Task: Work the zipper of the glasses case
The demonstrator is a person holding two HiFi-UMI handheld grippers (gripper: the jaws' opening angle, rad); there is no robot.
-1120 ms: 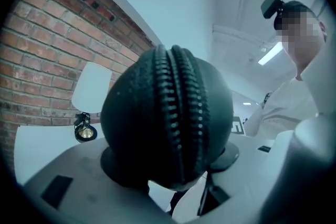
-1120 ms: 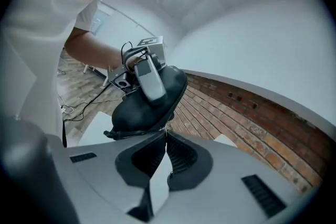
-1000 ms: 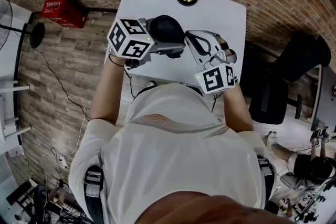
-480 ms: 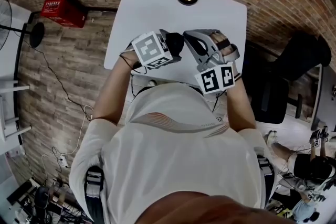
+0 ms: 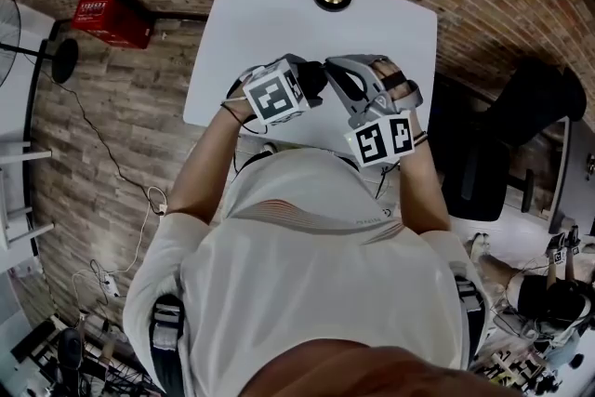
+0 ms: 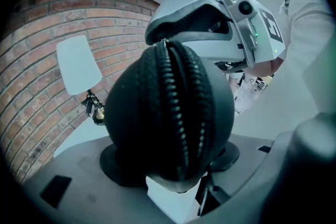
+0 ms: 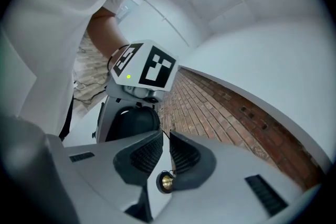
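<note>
Left gripper view: our left tool (image 6: 173,176) clamps the likely stiff glasses case (image 6: 168,107), the right tool (image 7: 166,145), jaws just parting, straddling its twelve-o'clock zipper pull (image 6: 166,43).

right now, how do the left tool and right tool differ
Spread: the left tool stands wide around the case; the right tool is nearly closed, its jaws having just been opening.
Contents: the left tool is clamped on the case's body; the right tool has only the thin zipper cord in its gap, a brass bead hanging below.
Shared: both meet at the case.
</note>
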